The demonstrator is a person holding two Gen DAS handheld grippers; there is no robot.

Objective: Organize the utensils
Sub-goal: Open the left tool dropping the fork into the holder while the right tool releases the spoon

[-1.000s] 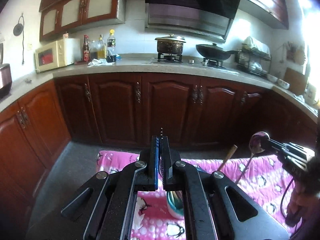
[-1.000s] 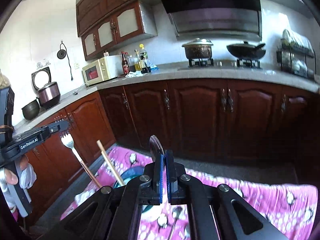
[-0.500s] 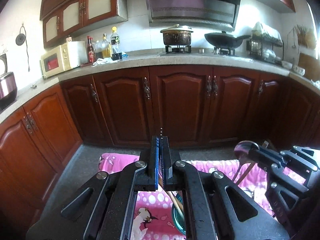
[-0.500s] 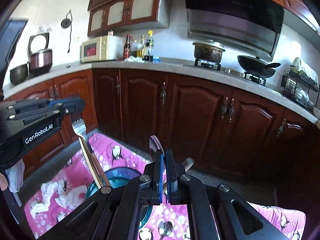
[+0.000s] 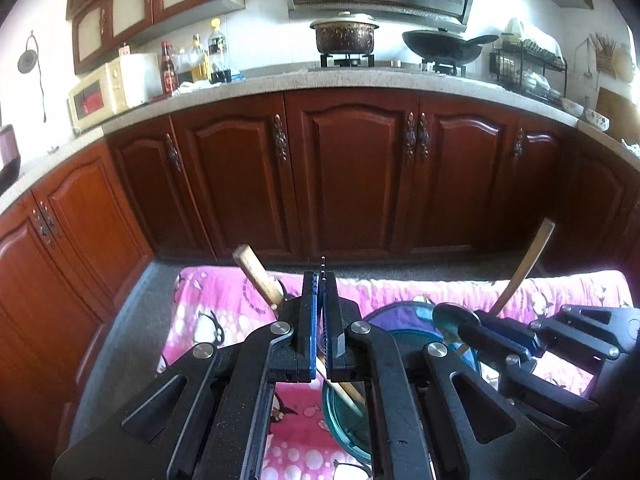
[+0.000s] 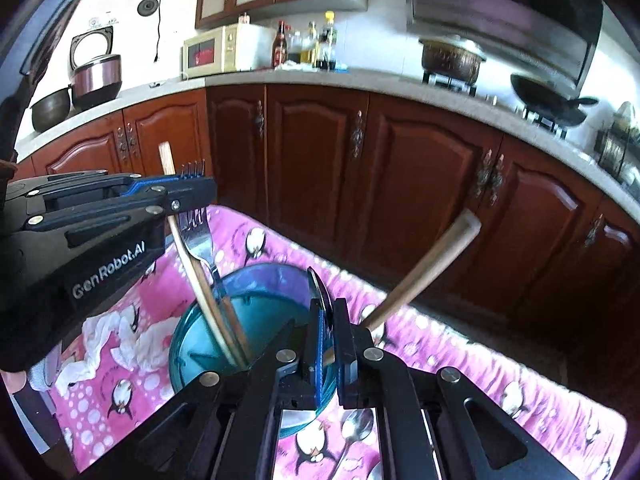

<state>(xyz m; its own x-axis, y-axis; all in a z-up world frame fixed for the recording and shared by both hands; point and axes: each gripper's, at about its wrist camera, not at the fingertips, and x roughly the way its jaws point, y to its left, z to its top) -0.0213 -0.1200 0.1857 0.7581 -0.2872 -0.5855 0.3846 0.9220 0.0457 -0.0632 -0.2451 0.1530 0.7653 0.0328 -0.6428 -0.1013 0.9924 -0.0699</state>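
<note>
Over a teal cup [image 6: 240, 320] on pink cloth [image 6: 500, 368], the left gripper [image 6: 192, 196] clamps a fork [image 6: 200, 240], the right gripper [image 6: 329, 312] a spoon [image 6: 320, 292]. Crowded together above the narrow rim, either utensil could snag the wooden handles [image 6: 424, 268] already inside and tip the cup.

**Utensils and holder — pink penguin cloth**

Teal cup [image 6: 256, 312], upright, holding wooden-handled pieces that lean outward. Fork [image 6: 199, 236] — metal, tines up, stem angled down into the cup. Spoon [image 6: 320, 300] — bowl uppermost, edge-on. Loose metal spoon [image 6: 356, 432] lying flat just beside the cup.
</note>
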